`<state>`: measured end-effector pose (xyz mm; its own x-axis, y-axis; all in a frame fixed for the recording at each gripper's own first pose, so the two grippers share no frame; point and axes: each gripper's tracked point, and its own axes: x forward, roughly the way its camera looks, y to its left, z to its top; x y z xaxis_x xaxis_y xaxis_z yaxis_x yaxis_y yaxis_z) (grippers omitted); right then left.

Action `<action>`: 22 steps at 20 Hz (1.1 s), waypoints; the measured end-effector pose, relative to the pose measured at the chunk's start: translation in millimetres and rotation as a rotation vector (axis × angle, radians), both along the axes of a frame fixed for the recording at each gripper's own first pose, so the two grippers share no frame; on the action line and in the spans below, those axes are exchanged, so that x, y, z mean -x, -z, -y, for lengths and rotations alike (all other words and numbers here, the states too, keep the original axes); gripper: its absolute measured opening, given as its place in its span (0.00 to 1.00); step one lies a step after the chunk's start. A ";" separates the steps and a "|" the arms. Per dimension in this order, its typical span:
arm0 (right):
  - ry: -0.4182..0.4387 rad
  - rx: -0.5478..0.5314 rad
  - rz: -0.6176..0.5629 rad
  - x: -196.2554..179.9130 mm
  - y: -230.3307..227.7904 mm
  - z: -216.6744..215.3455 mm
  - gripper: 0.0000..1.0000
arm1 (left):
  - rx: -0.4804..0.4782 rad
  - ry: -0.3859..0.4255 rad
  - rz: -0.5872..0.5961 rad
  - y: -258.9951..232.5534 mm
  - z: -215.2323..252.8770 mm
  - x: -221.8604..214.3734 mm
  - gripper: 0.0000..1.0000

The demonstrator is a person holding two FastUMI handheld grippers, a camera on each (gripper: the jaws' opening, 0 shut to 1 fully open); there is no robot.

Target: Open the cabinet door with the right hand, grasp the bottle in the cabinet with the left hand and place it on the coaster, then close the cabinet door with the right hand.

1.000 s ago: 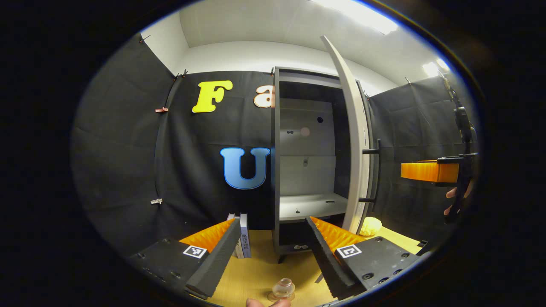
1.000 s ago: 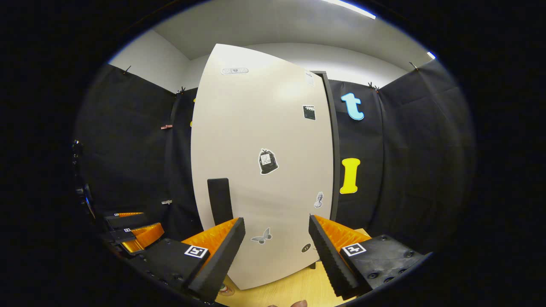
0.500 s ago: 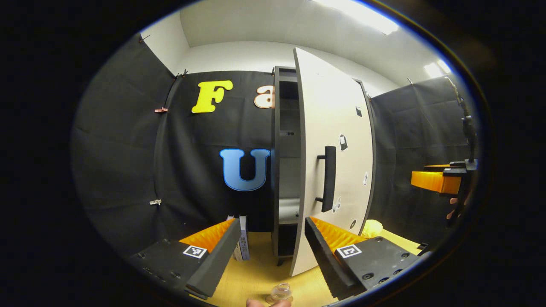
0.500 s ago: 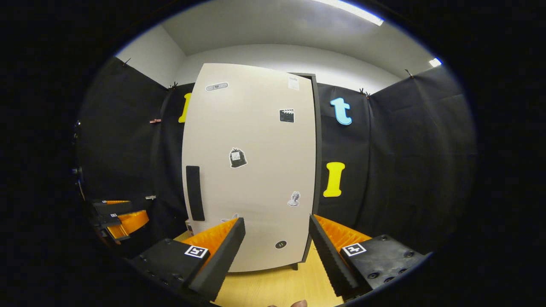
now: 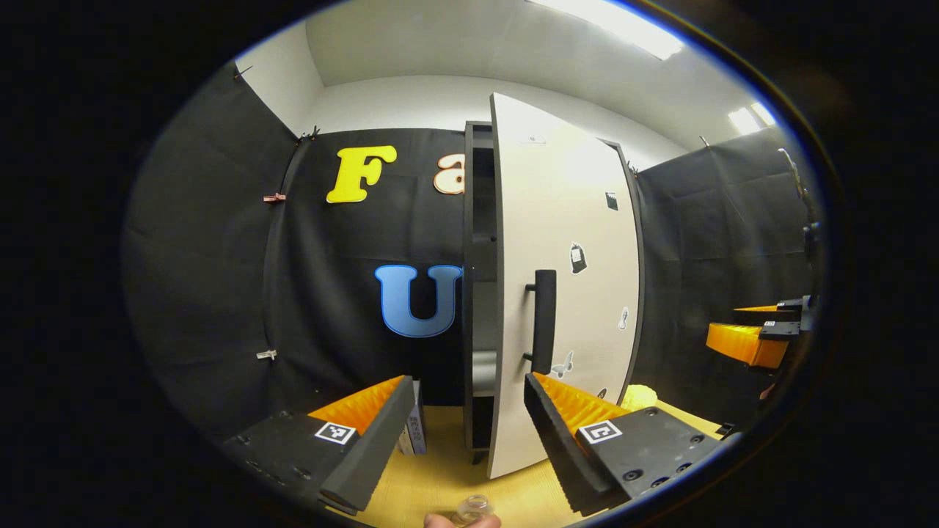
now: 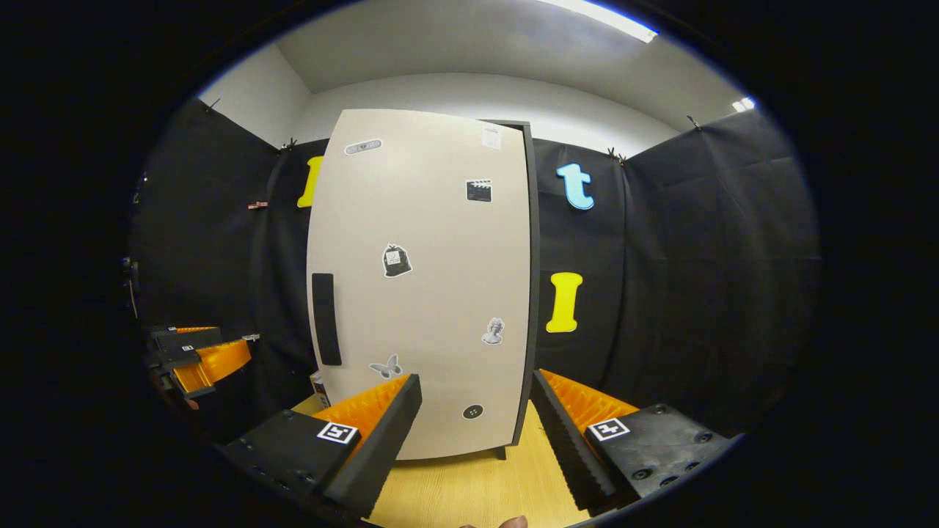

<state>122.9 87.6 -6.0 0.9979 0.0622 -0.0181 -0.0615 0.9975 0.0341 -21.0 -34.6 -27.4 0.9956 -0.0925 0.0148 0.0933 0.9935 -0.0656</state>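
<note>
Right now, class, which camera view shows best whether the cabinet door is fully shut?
The left gripper view: the cabinet door stands slightly ajar, a dark gap beside its handle. The right gripper view faces the door front-on, hiding that gap.

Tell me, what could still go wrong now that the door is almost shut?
1. The cabinet door is still ajar in the left gripper view; with the right gripper open and off it, it may stay unlatched.
2. The bottle stands on the table right below the open left gripper; a low sweep might tip it.
</note>
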 end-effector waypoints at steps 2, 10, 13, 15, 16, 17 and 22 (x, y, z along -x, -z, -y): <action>0.005 -0.001 -0.002 0.6 0.3 0.4 0.98 | 0.003 0.003 -0.004 0.8 1.1 1.4 0.94; 0.015 0.003 -0.002 2.8 -1.3 3.3 0.98 | 0.002 0.015 -0.010 2.4 6.2 7.5 0.95; 0.016 0.000 -0.003 3.3 -1.7 3.0 0.98 | -0.006 0.021 -0.005 1.5 9.2 10.9 0.95; 0.019 0.001 -0.001 5.0 -2.0 3.8 0.98 | -0.006 0.025 -0.004 1.4 10.2 12.4 0.95; 0.020 0.002 -0.002 5.3 -2.1 4.1 0.98 | -0.006 0.026 -0.004 1.0 10.6 13.0 0.95; 0.020 0.001 -0.001 5.0 -2.2 3.7 0.98 | -0.006 0.028 -0.003 0.8 11.2 13.9 0.95; 0.023 0.001 0.000 6.8 -2.6 3.9 0.98 | -0.010 0.034 0.002 -1.8 13.3 17.4 0.95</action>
<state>116.1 83.7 -3.4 0.9991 0.0391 -0.0184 -0.0385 0.9987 0.0331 -38.4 -47.9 -25.7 0.9919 -0.1263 0.0156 0.1270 0.9903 -0.0559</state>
